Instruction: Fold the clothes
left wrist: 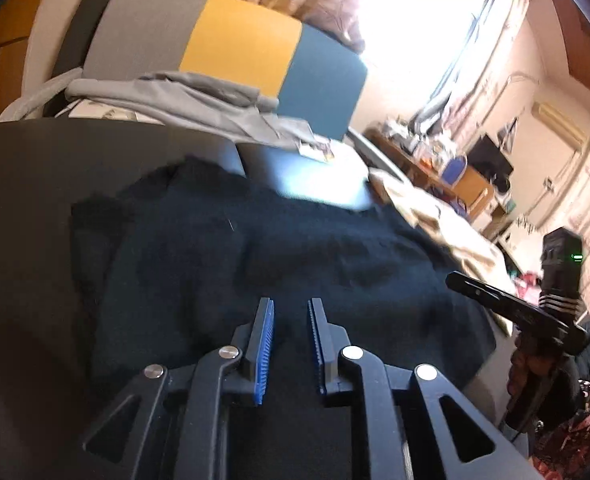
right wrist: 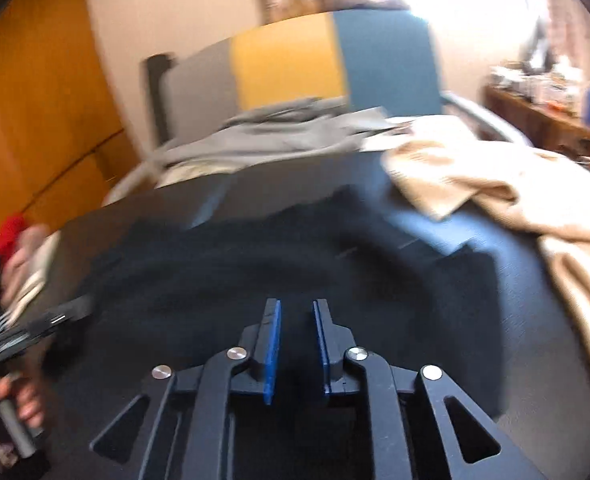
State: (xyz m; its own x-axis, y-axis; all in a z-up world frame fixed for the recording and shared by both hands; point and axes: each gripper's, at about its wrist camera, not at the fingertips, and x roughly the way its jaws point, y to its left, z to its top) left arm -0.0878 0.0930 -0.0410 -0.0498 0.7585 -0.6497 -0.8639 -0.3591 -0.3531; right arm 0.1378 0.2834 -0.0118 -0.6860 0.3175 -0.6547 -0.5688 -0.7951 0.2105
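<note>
A dark navy knitted garment lies spread and rumpled on the black table. My left gripper hovers over its near part, open, with nothing between the blue pads. In the right wrist view the same garment fills the middle, blurred by motion. Above its near edge my right gripper is open and holds nothing. The right gripper's body shows at the right edge of the left wrist view, and the left one with a hand on it shows at the left of the right wrist view.
A beige garment lies crumpled on the table's right side. A grey garment is heaped at the far edge, in front of a chair back in grey, yellow and teal. A cluttered wooden sideboard stands by the bright window.
</note>
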